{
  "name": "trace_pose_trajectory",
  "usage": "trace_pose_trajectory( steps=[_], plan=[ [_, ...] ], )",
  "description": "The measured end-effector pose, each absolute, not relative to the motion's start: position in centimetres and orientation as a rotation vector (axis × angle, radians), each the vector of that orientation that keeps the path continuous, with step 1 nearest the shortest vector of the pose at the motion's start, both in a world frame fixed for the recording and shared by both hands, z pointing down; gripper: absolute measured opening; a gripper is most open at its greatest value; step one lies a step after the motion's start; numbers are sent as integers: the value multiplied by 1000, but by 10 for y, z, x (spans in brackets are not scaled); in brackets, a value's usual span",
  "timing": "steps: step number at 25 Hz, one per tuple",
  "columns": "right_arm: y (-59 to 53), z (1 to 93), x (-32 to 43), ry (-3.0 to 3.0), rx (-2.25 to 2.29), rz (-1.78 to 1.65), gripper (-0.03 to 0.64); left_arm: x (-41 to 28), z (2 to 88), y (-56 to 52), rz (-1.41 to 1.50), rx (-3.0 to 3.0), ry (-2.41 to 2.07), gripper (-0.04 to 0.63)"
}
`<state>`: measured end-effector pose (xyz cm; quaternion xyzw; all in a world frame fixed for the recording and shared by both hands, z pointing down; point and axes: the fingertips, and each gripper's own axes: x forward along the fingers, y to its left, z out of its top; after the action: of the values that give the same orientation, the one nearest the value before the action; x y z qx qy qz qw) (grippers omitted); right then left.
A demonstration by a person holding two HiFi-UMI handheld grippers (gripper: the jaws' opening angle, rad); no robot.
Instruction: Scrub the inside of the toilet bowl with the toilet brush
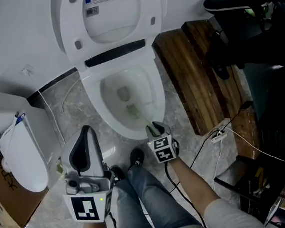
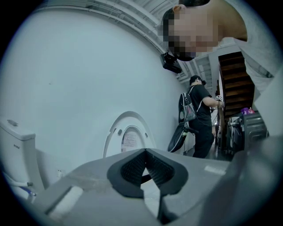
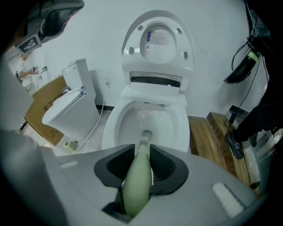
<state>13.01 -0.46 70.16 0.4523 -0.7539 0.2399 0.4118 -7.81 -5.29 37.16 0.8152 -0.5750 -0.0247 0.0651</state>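
The white toilet (image 1: pixel 93 98) stands with lid and seat raised against the wall, its bowl (image 3: pixel 110 132) open below me. My right gripper (image 1: pixel 155 129) (image 3: pixel 141 152) hovers over the bowl's front rim, shut on the pale green handle of the toilet brush (image 3: pixel 137 181). The brush head (image 1: pixel 132 109) (image 3: pixel 143 137) reaches down inside the bowl near the drain. My left gripper (image 1: pixel 85 129) (image 2: pixel 145 152) is held off to the left of the toilet, pointing up at the wall, jaws together with nothing between them.
A second toilet (image 1: pixel 19 158) and cardboard (image 1: pixel 5 194) sit at left. Wooden boards (image 1: pixel 193 71), cables (image 1: pixel 219 133) and dark gear (image 1: pixel 237 6) lie right of the bowl. My legs and shoe (image 1: pixel 136 156) stand before it. Another person (image 2: pixel 196 114) stands farther off.
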Motion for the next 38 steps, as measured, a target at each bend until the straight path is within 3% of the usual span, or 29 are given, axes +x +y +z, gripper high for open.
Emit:
trace_pose_trajectory(
  steps=[38],
  plan=[
    [-85,679,161,-1872,1189,321,107,-68,377,-74,-59,2453,-1734,3]
  ],
)
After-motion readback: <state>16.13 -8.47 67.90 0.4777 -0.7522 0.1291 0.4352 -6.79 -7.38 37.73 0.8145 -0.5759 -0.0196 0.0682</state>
